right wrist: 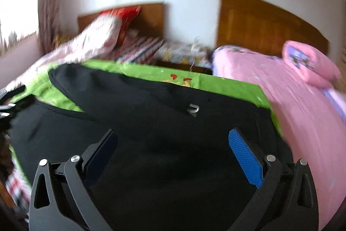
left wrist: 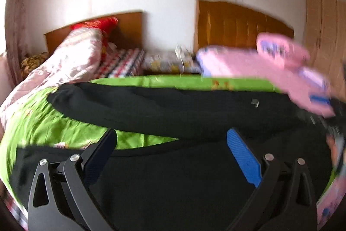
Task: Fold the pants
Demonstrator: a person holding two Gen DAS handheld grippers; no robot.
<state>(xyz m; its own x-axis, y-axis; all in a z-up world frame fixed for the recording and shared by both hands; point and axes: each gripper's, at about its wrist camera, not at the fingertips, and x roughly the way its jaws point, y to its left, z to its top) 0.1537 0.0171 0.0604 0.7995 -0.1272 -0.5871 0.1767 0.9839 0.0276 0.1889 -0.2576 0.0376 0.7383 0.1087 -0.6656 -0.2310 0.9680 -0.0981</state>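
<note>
Black pants (left wrist: 173, 109) lie spread on a green sheet (left wrist: 43, 122), legs apart and running to the left. They also show in the right wrist view (right wrist: 151, 105), with a small silver logo (right wrist: 193, 108) near the waist. My left gripper (left wrist: 172, 140) is open and empty, held over the near leg. My right gripper (right wrist: 173, 140) is open and empty, held over the upper part of the pants. The other gripper shows blurred at the right edge of the left wrist view (left wrist: 333, 122).
A pink quilt (right wrist: 292, 105) with a pink pillow (right wrist: 311, 64) lies right of the green sheet. A floral quilt (left wrist: 71, 62) and red pillow (left wrist: 97, 25) are piled at the back left. Wooden headboards (left wrist: 242, 23) stand against the white wall.
</note>
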